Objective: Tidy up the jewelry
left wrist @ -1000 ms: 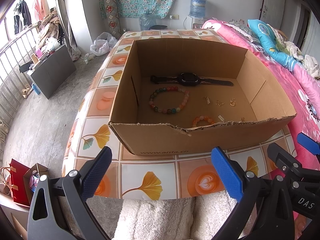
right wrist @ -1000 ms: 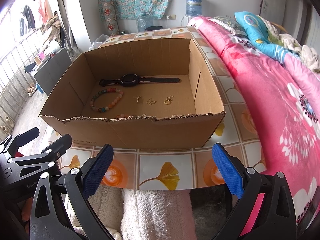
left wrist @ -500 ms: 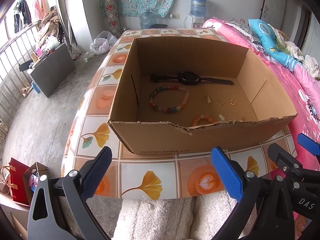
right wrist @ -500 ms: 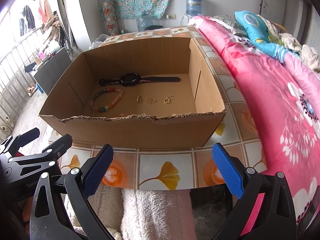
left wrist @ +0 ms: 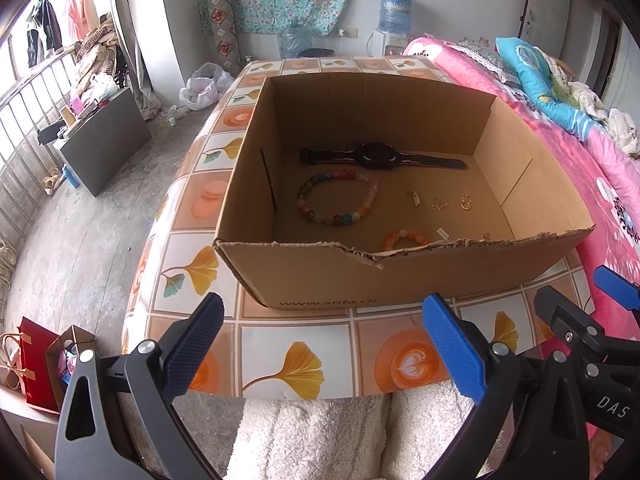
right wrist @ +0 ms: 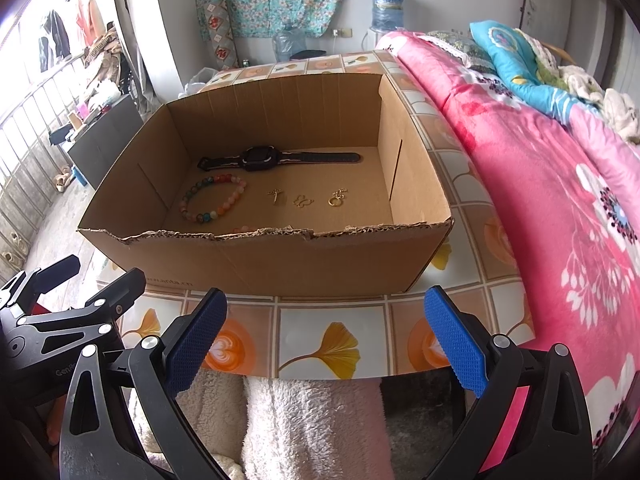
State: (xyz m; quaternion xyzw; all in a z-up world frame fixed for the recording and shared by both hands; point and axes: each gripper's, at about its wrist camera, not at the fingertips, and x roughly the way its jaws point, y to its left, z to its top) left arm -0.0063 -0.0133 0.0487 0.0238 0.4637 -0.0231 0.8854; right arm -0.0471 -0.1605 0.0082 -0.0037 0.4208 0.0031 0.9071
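Left claw (left wrist: 320, 344): the black two-finger claw with blue ribbed pads is held wide and empty, low before the near edge of the table (left wrist: 304, 344).
Right claw (right wrist: 326, 336): the matching black claw with blue pads is likewise spread wide, with nothing gripped, beside the left one.
Box: an open brown cardboard box (left wrist: 400, 276) with a torn front rim is set on the tiled, leaf-patterned table.
Watch: a black wristwatch (left wrist: 378, 156) is laid flat along the back of the box floor.
Bracelets: a large bracelet of multicoloured round beads (left wrist: 338, 197) is seen just in front of the watch; a smaller orange beaded bracelet (left wrist: 405, 239) lies near the front wall, partly hidden by the rim.
Small pieces: three small gold trinkets (right wrist: 304, 200) are spaced in a row to the right of the large bracelet; a tiny silver piece (left wrist: 443, 233) is seen by the orange bracelet.
Change: over the last second almost nothing has shifted; only a slight drift of the left view toward the box is noticed, and every piece has stayed in place.
Meaning: the jewelry is already spread in rows inside the box, a layout that would fit either sorted pieces or pieces waiting to be picked; which of these holds cannot be settled.
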